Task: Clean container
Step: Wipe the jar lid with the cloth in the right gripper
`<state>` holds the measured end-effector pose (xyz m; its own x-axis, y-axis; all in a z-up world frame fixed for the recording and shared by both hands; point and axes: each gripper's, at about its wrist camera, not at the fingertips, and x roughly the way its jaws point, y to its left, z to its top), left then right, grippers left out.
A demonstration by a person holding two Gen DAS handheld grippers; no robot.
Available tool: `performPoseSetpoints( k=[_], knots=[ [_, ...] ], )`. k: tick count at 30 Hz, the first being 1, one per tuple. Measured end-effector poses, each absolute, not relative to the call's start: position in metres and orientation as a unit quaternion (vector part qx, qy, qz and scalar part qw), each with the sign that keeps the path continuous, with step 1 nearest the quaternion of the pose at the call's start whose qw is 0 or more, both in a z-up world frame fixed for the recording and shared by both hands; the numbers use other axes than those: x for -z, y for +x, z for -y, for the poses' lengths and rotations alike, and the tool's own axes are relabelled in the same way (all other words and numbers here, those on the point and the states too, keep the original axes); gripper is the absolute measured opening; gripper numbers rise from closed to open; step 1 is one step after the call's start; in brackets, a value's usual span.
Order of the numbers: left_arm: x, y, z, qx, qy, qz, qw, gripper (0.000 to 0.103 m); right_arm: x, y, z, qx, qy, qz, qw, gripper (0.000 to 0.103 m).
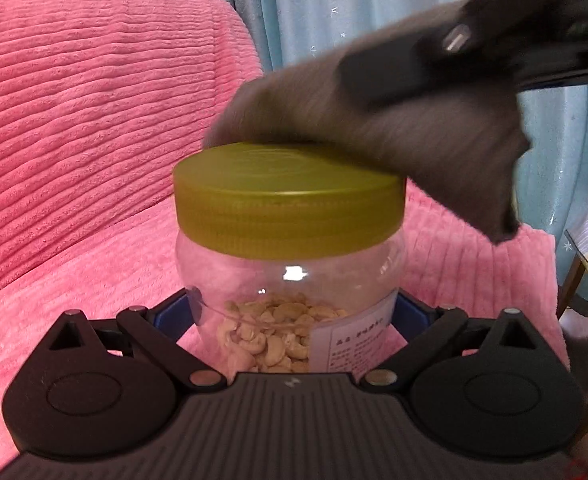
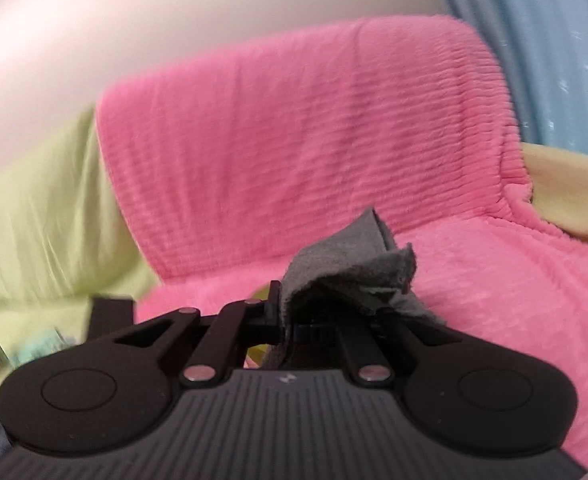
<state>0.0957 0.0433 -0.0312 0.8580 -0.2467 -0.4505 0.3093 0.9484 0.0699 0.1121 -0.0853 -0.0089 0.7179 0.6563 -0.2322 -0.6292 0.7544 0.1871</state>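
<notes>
- Jar [image 1: 290, 292] of cashews stands on the pink blanket [image 1: 74, 140], clamped at its belly by the left gripper [image 1: 294, 312].
- Wiping looks best done with the grey cloth [image 1: 374, 128] pressed flat and swept across the yellow lid [image 1: 290, 196] while the jar is held steady.
- Right gripper [image 2: 326, 312] is clenched on the cloth; its own view hides the jar, which only the left view shows.

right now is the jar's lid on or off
On. The yellow lid sits level over the mouth of the jar, with the grey cloth resting on its top. Whether it is screwed tight cannot be told.
</notes>
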Motion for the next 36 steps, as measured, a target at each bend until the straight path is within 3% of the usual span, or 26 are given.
performPoseSetpoints(
  k=[10, 17, 27, 36],
  knots=[
    [0.033, 0.095, -0.052, 0.144, 0.046, -0.226, 0.962, 0.099, 0.013, 0.156, 0.07, -0.421, 0.087, -0.191, 0.882, 0.003],
    [0.033, 0.098, -0.045, 0.144, 0.06, -0.223, 0.962, 0.098, 0.007, 0.171, 0.07, -0.389, 0.033, -0.166, 0.906, 0.001],
    [0.035, 0.093, -0.041, 0.15, 0.072, -0.221, 0.961, 0.098, 0.006, 0.121, 0.071, -0.399, -0.034, -0.162, 0.902, 0.003],
    [0.036, 0.089, -0.038, 0.151, 0.071, -0.219, 0.961, 0.098, 0.008, 0.184, 0.062, -0.355, 0.025, -0.164, 0.92, 0.001]
  ],
)
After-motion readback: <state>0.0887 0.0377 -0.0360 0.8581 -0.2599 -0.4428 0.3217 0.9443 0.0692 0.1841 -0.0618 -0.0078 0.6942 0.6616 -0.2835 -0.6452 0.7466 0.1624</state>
